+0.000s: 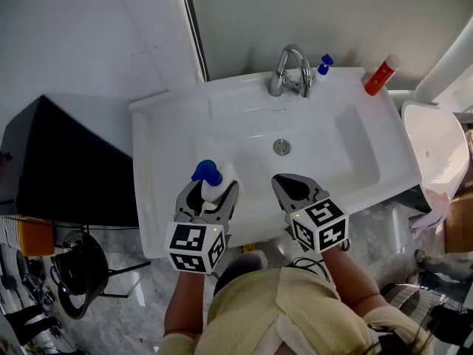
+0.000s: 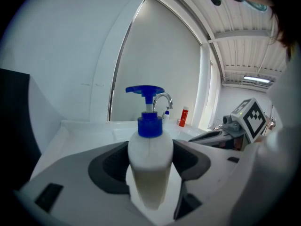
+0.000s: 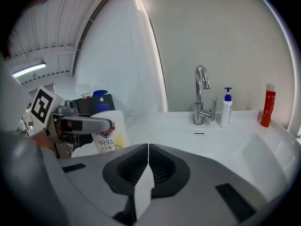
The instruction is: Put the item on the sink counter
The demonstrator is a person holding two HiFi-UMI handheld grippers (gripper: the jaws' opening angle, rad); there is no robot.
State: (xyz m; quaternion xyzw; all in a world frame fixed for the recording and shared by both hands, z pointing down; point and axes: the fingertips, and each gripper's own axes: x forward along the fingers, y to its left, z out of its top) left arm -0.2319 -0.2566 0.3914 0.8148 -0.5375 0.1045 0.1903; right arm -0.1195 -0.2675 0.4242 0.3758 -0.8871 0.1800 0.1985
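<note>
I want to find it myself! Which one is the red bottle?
Find the white sink and its silver tap. Right of the tap, past the small blue-capped bottle, the red bottle stands at the ledge's corner. It's the only red one, white-capped.

surfaces: mostly gloss white, plus plastics and one chrome part
sink [image 1: 369, 146] smooth glossy white, ceramic look; faucet [image 1: 290, 71] at its 12 o'clock polished chrome metal. pump bottle [image 2: 150, 164] white semi-matt plastic, blue smooth plastic pump head. left gripper [image 1: 211, 198] and right gripper [image 3: 148, 147] matt grey plastic shells, dark ribbed pads [image 3: 162, 169]. red bottle [image 1: 380, 75] at 2 o'clock glossy plastic. floor [image 1: 148, 302] at 7 o'clock polished, marbled grey.
</note>
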